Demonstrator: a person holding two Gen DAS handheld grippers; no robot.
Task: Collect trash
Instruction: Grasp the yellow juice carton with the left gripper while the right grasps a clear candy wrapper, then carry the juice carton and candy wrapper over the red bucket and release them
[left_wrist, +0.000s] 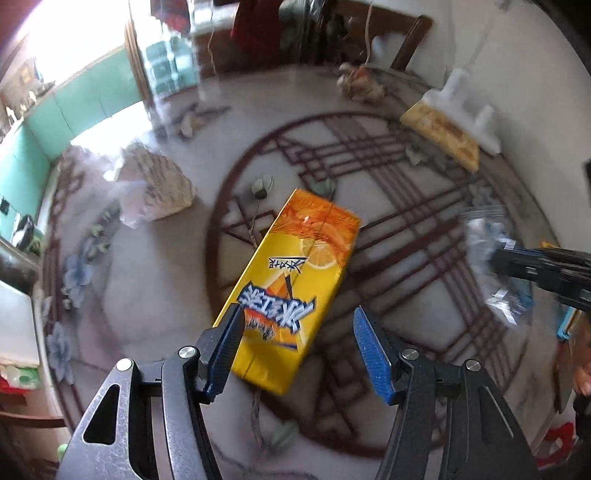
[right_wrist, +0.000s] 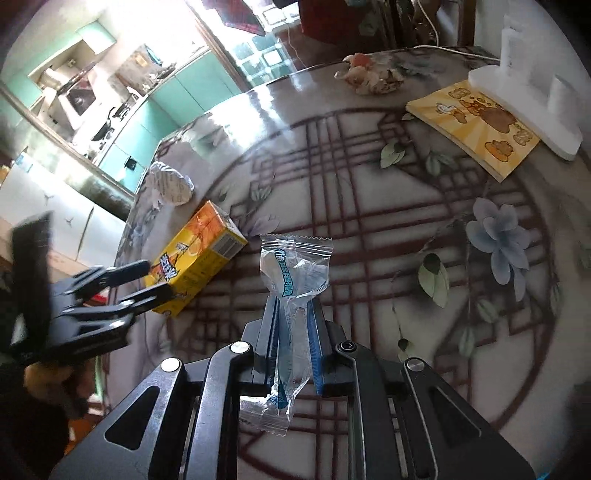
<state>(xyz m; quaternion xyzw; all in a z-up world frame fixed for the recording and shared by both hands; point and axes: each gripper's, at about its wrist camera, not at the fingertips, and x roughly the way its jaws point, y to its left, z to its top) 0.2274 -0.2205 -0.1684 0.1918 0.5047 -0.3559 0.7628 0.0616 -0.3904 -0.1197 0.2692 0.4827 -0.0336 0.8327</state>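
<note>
Pointing steeply down, left tool (left_wrist: 297, 325) open around juice carton (left_wrist: 291, 280), right tool (right_wrist: 291, 314) clamping clear wrapper (right_wrist: 293, 269).

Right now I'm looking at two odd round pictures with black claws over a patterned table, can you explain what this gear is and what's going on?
No robot here: a person carries a hand-held gripper in each hand, each with a fisheye camera looking along its two fingers. One picture comes from the left one, the other from the right.

The left hand-held gripper is open, its fingers on either side of the end of a yellow juice carton lying on the patterned table.

The right hand-held gripper is shut on a clear plastic wrapper.

Also on the table: a crumpled wrapper, a yellow picture book, a white foam piece and more crumpled trash.
</note>
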